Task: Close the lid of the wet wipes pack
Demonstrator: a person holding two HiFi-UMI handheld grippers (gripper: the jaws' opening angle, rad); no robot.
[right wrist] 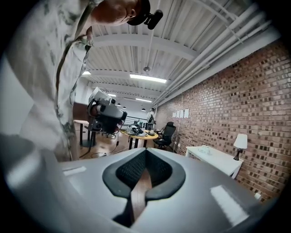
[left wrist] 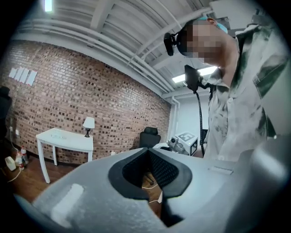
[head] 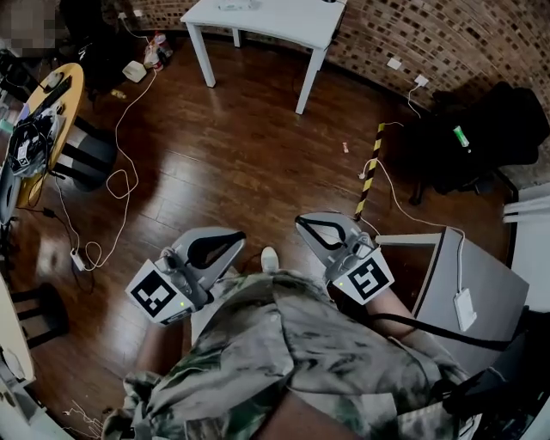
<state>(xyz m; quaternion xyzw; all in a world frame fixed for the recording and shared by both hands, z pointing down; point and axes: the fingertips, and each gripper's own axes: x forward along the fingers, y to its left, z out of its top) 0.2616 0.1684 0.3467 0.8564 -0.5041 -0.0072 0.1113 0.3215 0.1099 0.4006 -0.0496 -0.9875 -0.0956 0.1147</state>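
Observation:
No wet wipes pack shows in any view. In the head view I hold both grippers close to my body, over the wooden floor. My left gripper is shut with nothing between its jaws, its marker cube below it. My right gripper is also shut and empty, with its marker cube towards me. In the left gripper view the left gripper points up at a brick wall, tips together. The right gripper likewise has its tips together, aimed across the room.
A white table stands at the far wall. A round yellow table with gear is at the left, with cables trailing over the floor. A grey cabinet is at my right, a black chair beyond it.

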